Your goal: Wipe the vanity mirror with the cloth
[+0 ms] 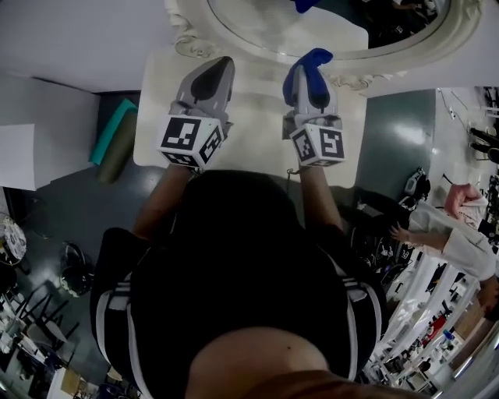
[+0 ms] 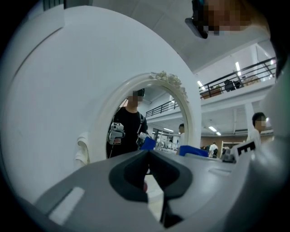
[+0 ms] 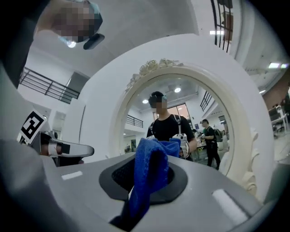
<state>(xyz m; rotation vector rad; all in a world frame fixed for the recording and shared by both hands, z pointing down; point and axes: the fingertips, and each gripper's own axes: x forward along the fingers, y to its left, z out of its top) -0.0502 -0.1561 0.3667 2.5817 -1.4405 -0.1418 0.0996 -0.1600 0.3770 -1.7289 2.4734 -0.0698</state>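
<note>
A person, seen from above, holds two grippers over a white desk (image 1: 257, 132). An oval vanity mirror (image 1: 265, 19) in an ornate white frame stands at the desk's far edge, facing the person.

The right gripper (image 1: 308, 72) has its jaws closed on a blue cloth (image 1: 316, 56). In the right gripper view the cloth (image 3: 145, 190) is pinched between the dark pads and bunches up above the right gripper's (image 3: 150, 157) tips. Its top lies just below the mirror's lower frame; whether it touches cannot be told. The glass (image 3: 181, 104) reflects the person and the cloth.

The left gripper (image 1: 218, 66) hovers beside it, nearer the desk's left edge, pointing at the mirror (image 2: 149, 113). The left gripper's (image 2: 148, 154) jaws are drawn together with nothing between them.
</note>
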